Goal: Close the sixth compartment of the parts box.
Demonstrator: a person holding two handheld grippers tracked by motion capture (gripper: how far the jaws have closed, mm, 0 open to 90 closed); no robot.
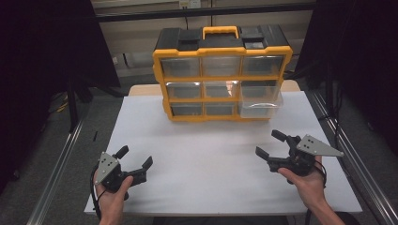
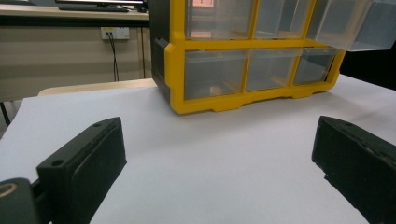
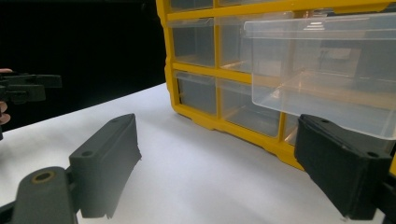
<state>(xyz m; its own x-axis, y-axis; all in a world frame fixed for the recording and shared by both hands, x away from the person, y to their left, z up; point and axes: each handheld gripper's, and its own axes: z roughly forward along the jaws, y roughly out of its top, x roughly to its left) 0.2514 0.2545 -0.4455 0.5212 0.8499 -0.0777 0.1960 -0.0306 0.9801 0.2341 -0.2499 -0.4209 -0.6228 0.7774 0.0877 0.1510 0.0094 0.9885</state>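
Note:
A yellow and black organiser (image 1: 221,70) with clear drawers stands at the back of the white table (image 1: 206,154). Its right-hand middle drawer (image 1: 261,104) is pulled out towards me; the same clear drawer (image 3: 322,74) juts forward in the right gripper view and its corner (image 2: 359,23) appears in the left gripper view. My left gripper (image 1: 136,159) rests near the front left, open and empty. My right gripper (image 1: 271,144) sits at the front right, open and empty, facing the organiser (image 3: 219,60). The organiser's bottom row (image 2: 252,70) lies ahead of the left gripper (image 2: 219,163).
Metal rails (image 1: 61,159) run along both sides of the table. A wooden top (image 1: 141,89) shows behind the white sheet. A wall socket with a cable (image 2: 114,33) is at the back left. Bare white surface lies between the grippers and the organiser.

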